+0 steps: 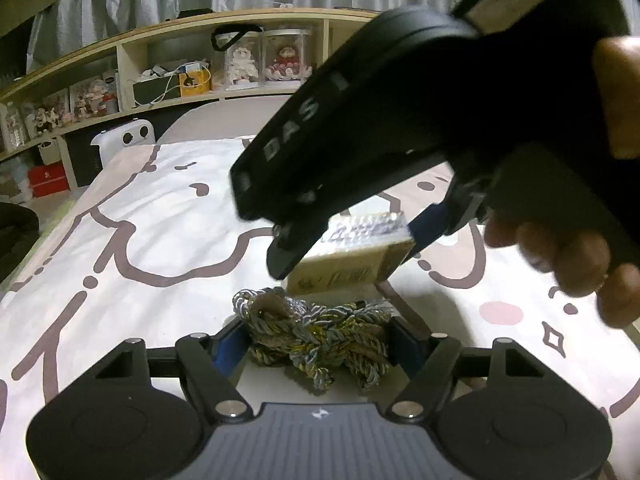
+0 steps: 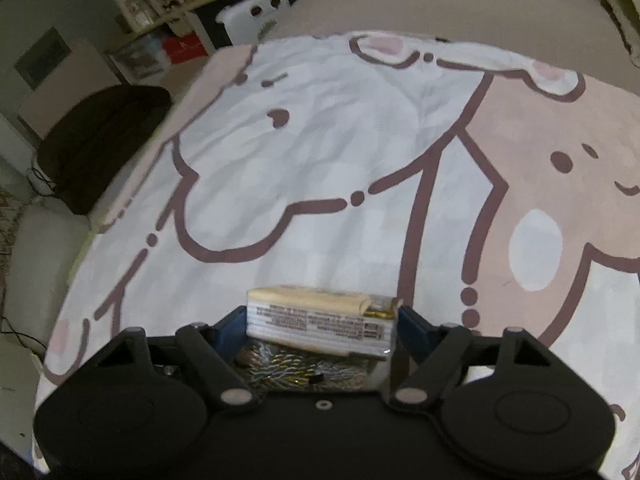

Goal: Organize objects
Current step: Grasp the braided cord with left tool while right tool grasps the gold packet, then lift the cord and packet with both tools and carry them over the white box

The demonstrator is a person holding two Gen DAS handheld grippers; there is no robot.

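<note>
We see the left gripper (image 1: 320,340) with its blue pads pinching the bundle of twisted cord (image 1: 316,336), which lies on the bed (image 1: 160,220). Just ahead of it, the right gripper (image 2: 320,328) clasps the wrapped packet (image 2: 324,320) across its long axis, which runs pad to pad. Packet and cord sit just beside each other.
</note>
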